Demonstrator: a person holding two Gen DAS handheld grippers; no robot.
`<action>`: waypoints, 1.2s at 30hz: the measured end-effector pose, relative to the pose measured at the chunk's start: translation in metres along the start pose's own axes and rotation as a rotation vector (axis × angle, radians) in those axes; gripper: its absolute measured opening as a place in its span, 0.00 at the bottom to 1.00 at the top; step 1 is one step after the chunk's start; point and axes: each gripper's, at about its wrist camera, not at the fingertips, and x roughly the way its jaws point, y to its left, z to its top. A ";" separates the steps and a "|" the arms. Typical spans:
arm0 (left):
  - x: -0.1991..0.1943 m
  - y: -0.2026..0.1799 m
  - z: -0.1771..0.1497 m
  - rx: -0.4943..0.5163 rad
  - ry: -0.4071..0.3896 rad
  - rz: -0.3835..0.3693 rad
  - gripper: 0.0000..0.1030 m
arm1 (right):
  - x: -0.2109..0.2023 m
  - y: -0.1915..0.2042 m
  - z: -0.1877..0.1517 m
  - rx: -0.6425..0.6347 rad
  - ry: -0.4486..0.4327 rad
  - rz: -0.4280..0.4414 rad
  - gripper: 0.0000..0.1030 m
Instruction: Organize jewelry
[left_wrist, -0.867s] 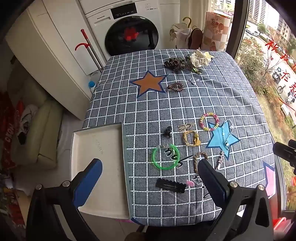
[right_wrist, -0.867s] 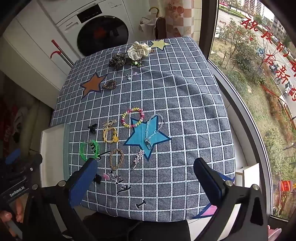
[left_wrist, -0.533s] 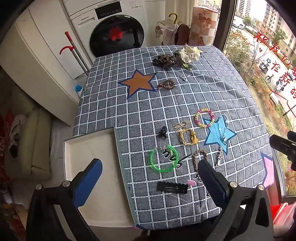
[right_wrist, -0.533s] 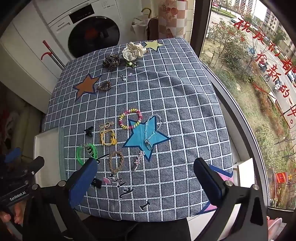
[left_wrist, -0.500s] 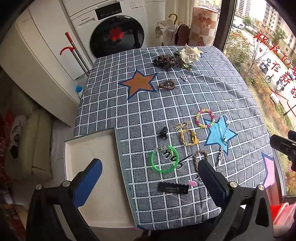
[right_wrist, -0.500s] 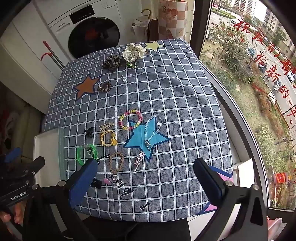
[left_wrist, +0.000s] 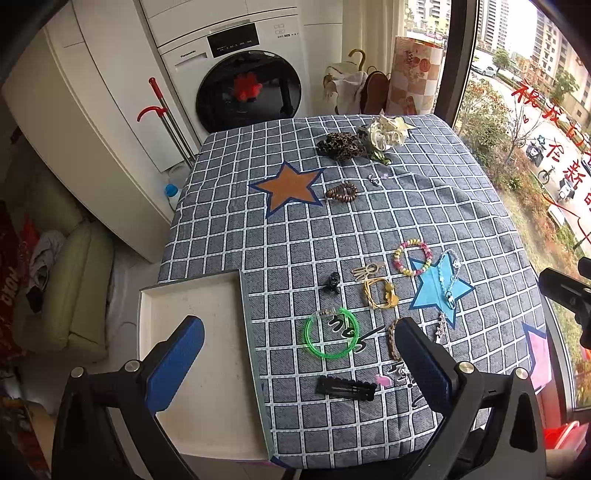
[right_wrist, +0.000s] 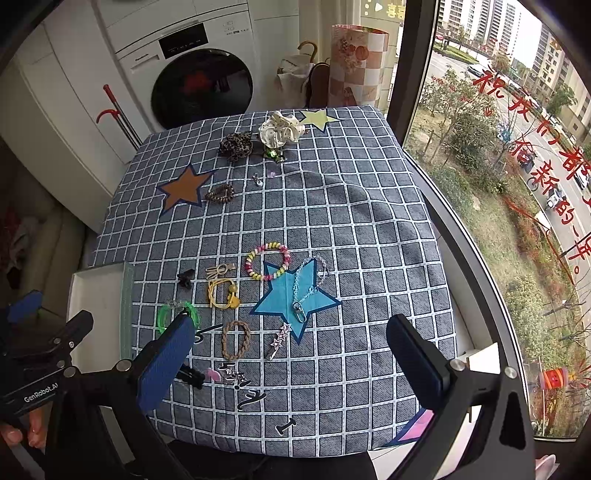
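**Both jaws wide open above the jewelry**

Jaws on the left gripper (left_wrist: 299, 356) stand as wide as they go, with nothing between the blue pads. Framed in that gap, lower down on the checked tablecloth (left_wrist: 332, 229), lie a green bangle (left_wrist: 331, 333) and, nearer the camera, a black hair clip (left_wrist: 346, 388). A braided brown bracelet (left_wrist: 392, 339) is partly hidden behind the right-hand pad. The white tray (left_wrist: 195, 295) sits at the table's left edge, under the left-hand pad.

The right gripper (right_wrist: 291, 350) is equally spread and empty. Between its pads in the right wrist view lie the braided bracelet, a small star-topped hair pin (right_wrist: 279, 339), and, further off, a blue paper star (right_wrist: 288, 295) with a pale bead chain (right_wrist: 308, 286) across it. A pastel bead bracelet (right_wrist: 266, 260) touches the star's upper left point, and a yellow hair tie (right_wrist: 221, 293) lies left of it. Something small and pink (right_wrist: 213, 374) near the left pad may be a charm; it is too small to tell.

At the far end rest two scrunchies, leopard-print (right_wrist: 236, 146) and cream (right_wrist: 280, 131).
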 end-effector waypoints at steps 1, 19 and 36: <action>-0.002 0.001 0.001 -0.004 -0.009 0.002 1.00 | -0.002 0.000 0.000 0.000 -0.009 0.004 1.00; -0.010 0.002 0.008 -0.022 -0.060 0.003 1.00 | -0.007 0.000 0.009 -0.016 -0.052 0.013 1.00; -0.009 0.000 0.007 -0.018 -0.060 0.002 1.00 | -0.008 0.000 0.008 -0.012 -0.053 0.005 1.00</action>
